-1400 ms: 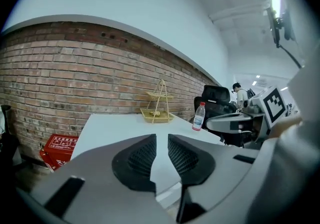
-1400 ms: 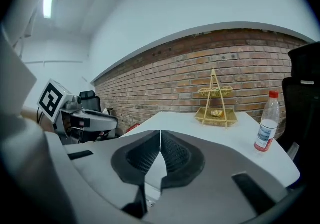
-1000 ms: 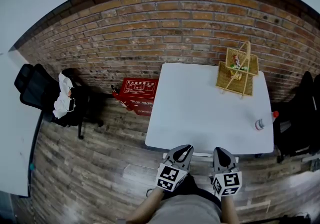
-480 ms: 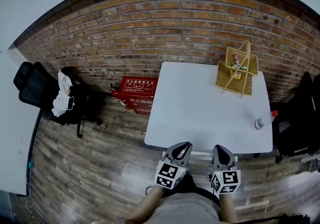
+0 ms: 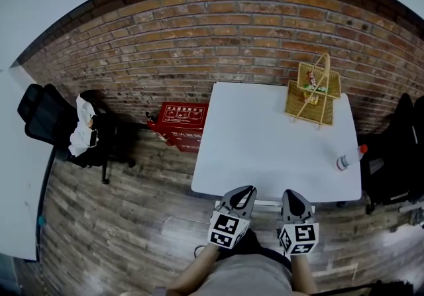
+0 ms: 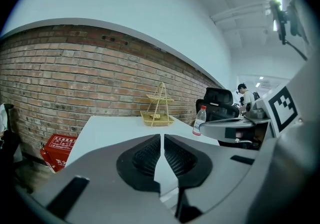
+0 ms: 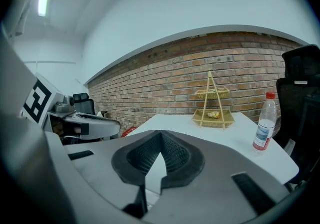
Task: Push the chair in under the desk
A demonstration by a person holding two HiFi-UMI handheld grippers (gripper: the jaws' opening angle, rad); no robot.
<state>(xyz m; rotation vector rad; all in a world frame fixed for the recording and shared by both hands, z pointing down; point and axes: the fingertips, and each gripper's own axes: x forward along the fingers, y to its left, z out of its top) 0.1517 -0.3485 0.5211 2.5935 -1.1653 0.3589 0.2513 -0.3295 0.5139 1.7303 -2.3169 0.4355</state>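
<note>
A white desk (image 5: 265, 142) stands against the brick wall. My left gripper (image 5: 246, 190) and right gripper (image 5: 292, 194) sit side by side at its near edge. Both point toward the wall, shut, with nothing between the jaws. The left gripper view looks over the left gripper (image 6: 162, 135) and across the desk (image 6: 115, 125). The right gripper view does the same over the right gripper (image 7: 160, 132). A dark shape (image 5: 252, 243) lies just below the grippers, mostly hidden; I cannot tell whether it is the chair. A black office chair (image 5: 50, 119) with white cloth on it stands far left.
On the desk, a wicker basket stand (image 5: 315, 93) sits at the far right corner and a plastic bottle (image 5: 346, 162) at the right edge. A red box (image 5: 182, 122) leans at the wall left of the desk. Another black chair (image 5: 397, 149) stands right of it.
</note>
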